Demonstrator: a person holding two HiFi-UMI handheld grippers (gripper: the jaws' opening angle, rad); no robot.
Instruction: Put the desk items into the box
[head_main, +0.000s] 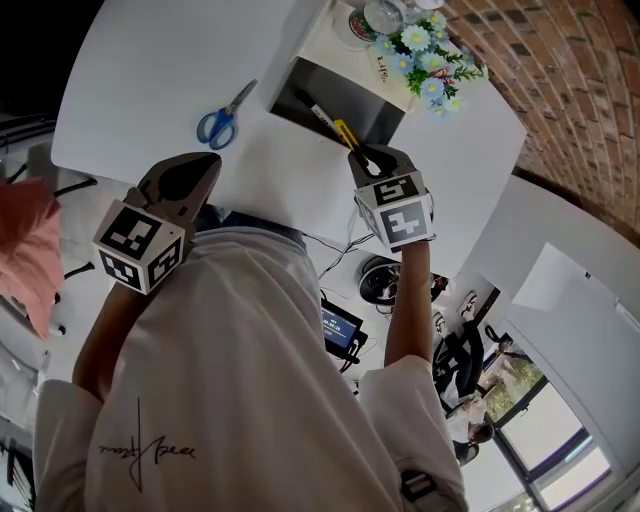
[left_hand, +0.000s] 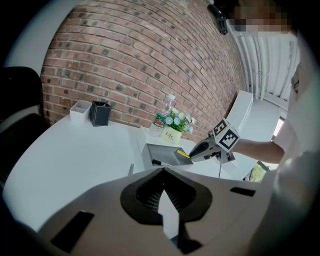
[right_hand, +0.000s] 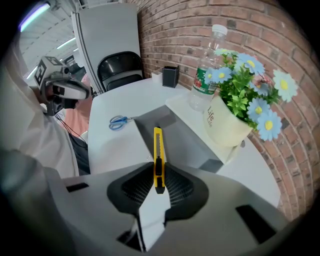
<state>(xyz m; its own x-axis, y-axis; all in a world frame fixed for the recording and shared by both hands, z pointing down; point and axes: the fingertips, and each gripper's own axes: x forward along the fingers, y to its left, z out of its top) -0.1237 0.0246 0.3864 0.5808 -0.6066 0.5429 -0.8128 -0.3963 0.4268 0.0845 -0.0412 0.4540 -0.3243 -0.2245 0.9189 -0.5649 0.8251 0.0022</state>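
Fingers (right_hand: 131, 189) of right gripper (right_hand: 159, 174) pinch cutter (right_hand: 158, 147) over box (right_hand: 192, 142).

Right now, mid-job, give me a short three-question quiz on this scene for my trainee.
1. True or false: the left gripper is shut with nothing between its jaws.
2. What does the right gripper hold? A) a stapler B) the yellow utility knife C) a ruler
3. Where do the blue scissors lie?
Key: 1 true; 2 B; 3 on the white table, outside the box.
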